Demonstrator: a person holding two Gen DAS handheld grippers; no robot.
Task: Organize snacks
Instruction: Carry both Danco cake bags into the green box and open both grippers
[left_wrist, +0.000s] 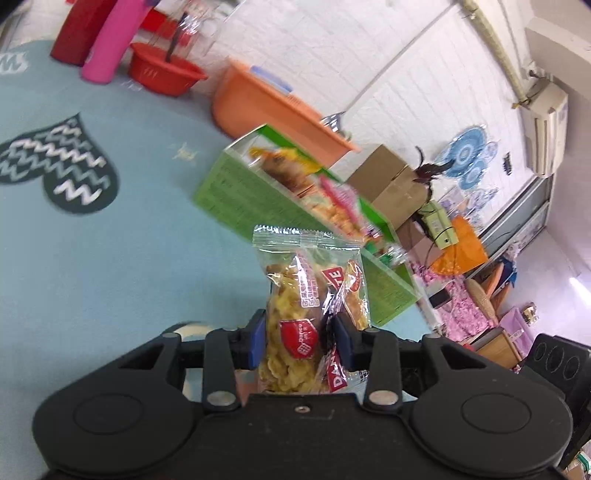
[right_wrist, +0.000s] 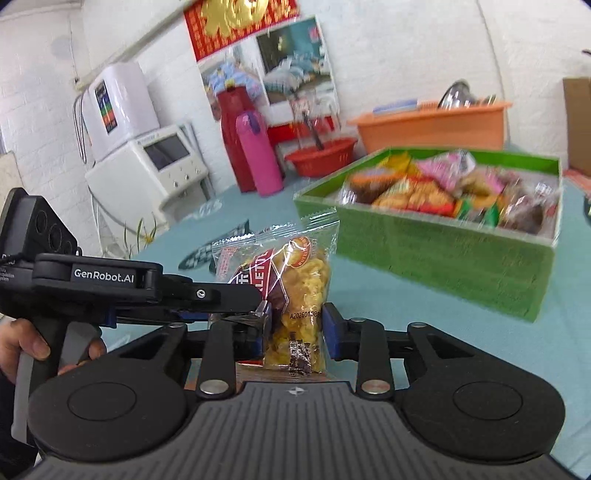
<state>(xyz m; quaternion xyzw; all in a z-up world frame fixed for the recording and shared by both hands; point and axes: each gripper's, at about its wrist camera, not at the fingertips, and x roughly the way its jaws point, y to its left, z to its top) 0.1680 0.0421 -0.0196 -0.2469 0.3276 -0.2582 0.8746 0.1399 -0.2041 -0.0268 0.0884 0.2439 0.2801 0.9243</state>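
Note:
My left gripper is shut on a clear snack packet of yellow crisps with red labels, held above the blue tablecloth. My right gripper is shut on a similar snack packet. The left gripper also shows in the right wrist view, reaching in from the left with its own packet just beside the right one. A green box full of wrapped snacks stands ahead to the right; it also shows in the left wrist view, just beyond the packet.
On the blue tablecloth stand an orange tub, a red bowl, a pink bottle and a red flask. A cardboard box sits past the green box. White appliances stand beyond the table edge.

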